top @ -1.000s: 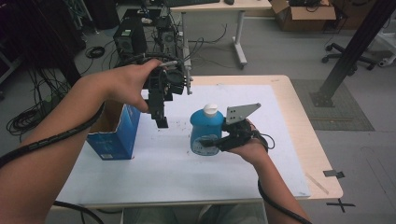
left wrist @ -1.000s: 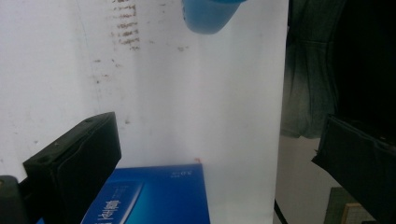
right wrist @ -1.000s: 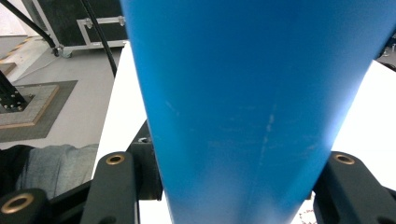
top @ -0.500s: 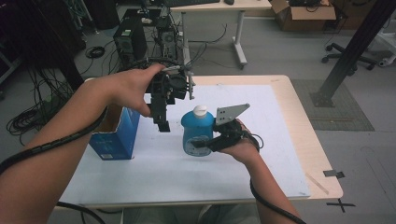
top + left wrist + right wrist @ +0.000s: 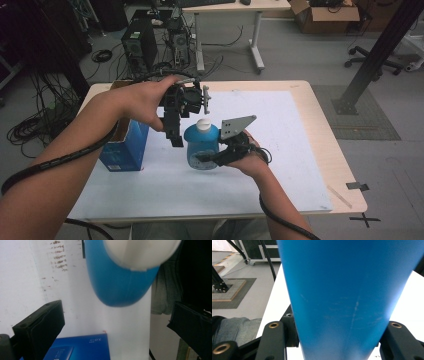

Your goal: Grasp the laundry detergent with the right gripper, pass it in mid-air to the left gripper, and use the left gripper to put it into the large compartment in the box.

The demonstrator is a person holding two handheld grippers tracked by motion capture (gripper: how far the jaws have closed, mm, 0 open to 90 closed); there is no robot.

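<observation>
Right gripper [image 5: 212,159] has its fingers clamped on the lower body of the blue bottle [image 5: 201,146], one finger on each side (right gripper view: blue wall wedged tight between both fingers [image 5: 275,340]). Bottle stands upright, white cap [image 5: 203,124] on top, roughly mid-worktop, a bit toward the left edge and the near edge; can't tell whether its base touches the white sheet [image 5: 280,150] or hangs just above it. Left gripper [image 5: 176,141] hangs just left of the bottle, pointing down, its tips level with the bottle's shoulder, close beside it but not gripping. Left fingers are apart, nothing between them: left gripper view looks down past the cap [image 5: 141,252] and blue shoulder [image 5: 117,285], with one finger [image 5: 40,325] at each side of the frame and a wide gap between. Blue carton [image 5: 125,147] sits near the left edge of the worktop [image 5: 345,185], top open, partly behind the left forearm; it's apart from the bottle, with the left gripper in the space between them.
</observation>
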